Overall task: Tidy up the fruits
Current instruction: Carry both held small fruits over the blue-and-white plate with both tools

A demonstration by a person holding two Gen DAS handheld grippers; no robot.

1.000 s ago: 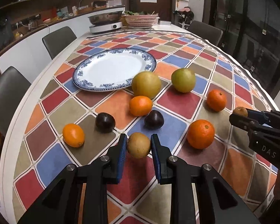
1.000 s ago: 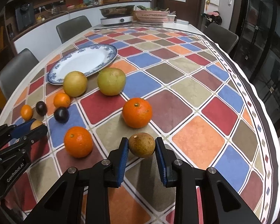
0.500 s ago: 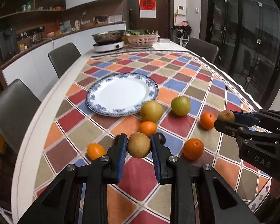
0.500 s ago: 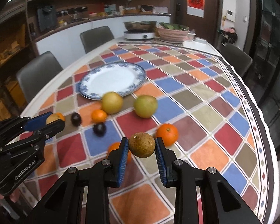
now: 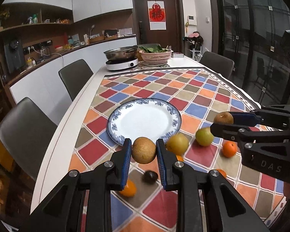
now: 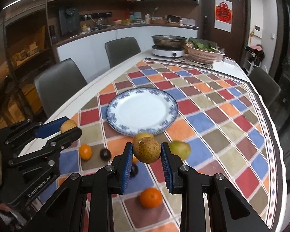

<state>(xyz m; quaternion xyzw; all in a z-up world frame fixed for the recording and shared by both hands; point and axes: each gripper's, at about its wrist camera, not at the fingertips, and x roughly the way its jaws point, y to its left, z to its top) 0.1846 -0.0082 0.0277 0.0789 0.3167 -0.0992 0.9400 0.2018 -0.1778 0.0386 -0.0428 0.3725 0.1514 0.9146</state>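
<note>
- Left wrist view: kitchen-dining room; long table (image 5: pixel 83 104) under a chequered multicolour cloth (image 5: pixel 206 89); induction cooker with steel pan (image 5: pixel 121 60) and pink basket of greens (image 5: pixel 156 55) at far end.
- Blue-rimmed white plate (image 5: pixel 176 114) at centre of cloth, nothing on it.
- Left gripper (image 5: pixel 143 150) raised above the cloth, near of the plate; jaws pinching a brown round fruit (image 5: pixel 144 150) between blue pads.
- Right gripper (image 5: pixel 222 122) at right edge, jaws pinching a second brown fruit (image 5: pixel 223 118).
- On cloth, right of the plate's near rim: yellow pear (image 5: pixel 177 144), green pear (image 5: pixel 204 136), orange (image 5: pixel 229 149); nearer: dark plum (image 5: pixel 149 176), small orange (image 5: pixel 128 190).
- Right wrist view: same table, plate (image 6: pixel 114 114) far of the fingers.
- Right gripper (image 6: pixel 146 150) clamped on its brown fruit (image 6: pixel 146 150), clear of the cloth.
- Left gripper (image 6: pixel 70 128) at left, closed on its fruit (image 6: pixel 68 125).
- Below: orange (image 6: pixel 151 197), small orange (image 6: pixel 85 151), dark plum (image 6: pixel 105 154), green pear (image 6: pixel 179 149).
</note>
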